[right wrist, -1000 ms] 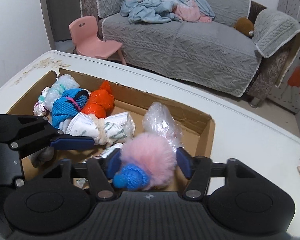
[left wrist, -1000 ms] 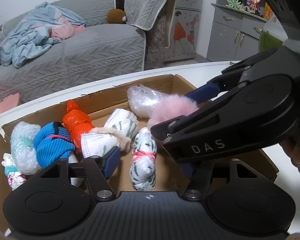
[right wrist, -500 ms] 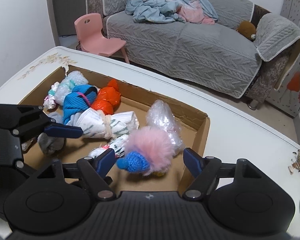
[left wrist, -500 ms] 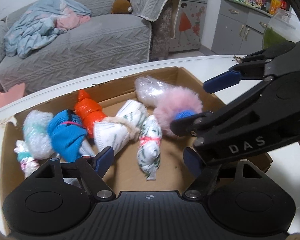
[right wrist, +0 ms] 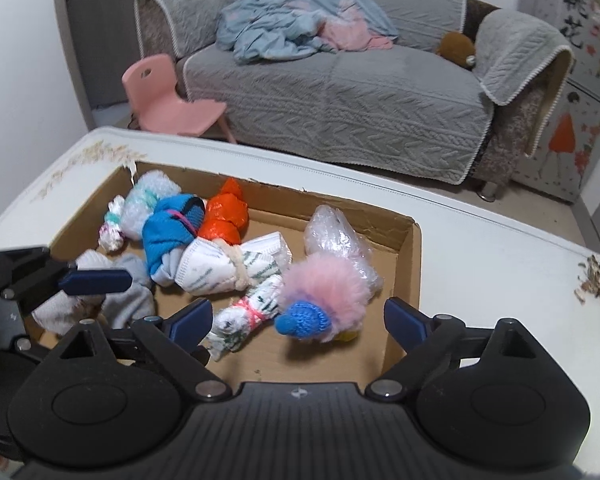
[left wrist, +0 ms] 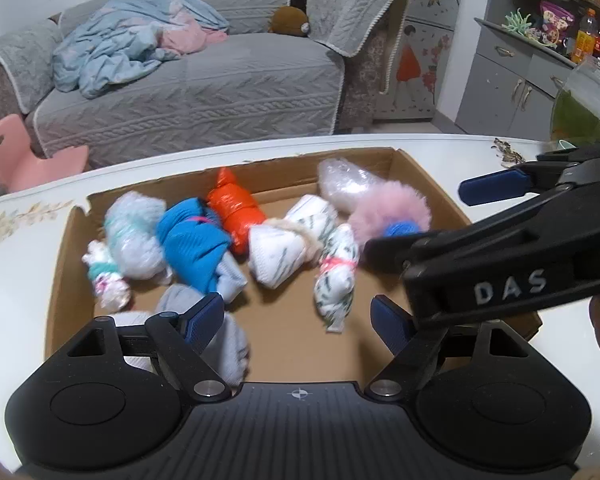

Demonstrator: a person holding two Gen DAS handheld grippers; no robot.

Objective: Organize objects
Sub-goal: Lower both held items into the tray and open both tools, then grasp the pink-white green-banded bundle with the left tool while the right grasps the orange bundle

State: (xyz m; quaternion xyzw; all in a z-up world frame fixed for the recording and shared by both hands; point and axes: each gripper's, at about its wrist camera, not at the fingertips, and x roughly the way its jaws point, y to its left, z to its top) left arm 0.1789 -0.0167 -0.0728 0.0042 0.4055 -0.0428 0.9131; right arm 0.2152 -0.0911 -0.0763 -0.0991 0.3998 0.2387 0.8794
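Left fingers: the left gripper (left wrist: 298,322) has its blue-padded fingers (left wrist: 202,316) spread apart, having just been widening, with nothing pressed between them; below the gap lie bare cardboard and the lower end of a white and green bundle.
Right fingers: the right gripper (right wrist: 298,320) stands wide apart too, its jaws just having opened; the pink fluffy pompom with a blue knitted cap (right wrist: 320,298) lies free between the pads, touching neither.
Box: a shallow brown cardboard box (right wrist: 414,264) sits on a white table (right wrist: 500,280) and holds all the bundles.
Far left of box: a small white, teal and pink knotted bundle (left wrist: 104,276) lies beside a pale bubble-wrap bundle (left wrist: 134,236).
Near left corner: a grey rolled cloth (left wrist: 228,344) is partly hidden behind the left gripper's finger.
Middle: a blue knitted bundle (left wrist: 192,244) touches an orange plastic-wrapped bundle (left wrist: 234,210); next comes a white patterned bundle tied with beige cord (left wrist: 288,248).
Right of middle: the white and green bundle tied with a pink band (left wrist: 336,276) lies just beside the pompom.
Far right corner: a clear plastic-wrapped bundle (left wrist: 346,182) rests against the pompom.
Background: a grey quilted sofa (right wrist: 340,96) carries a crumpled light blue blanket (right wrist: 284,32), with a pink child's chair (right wrist: 164,100) to its left.
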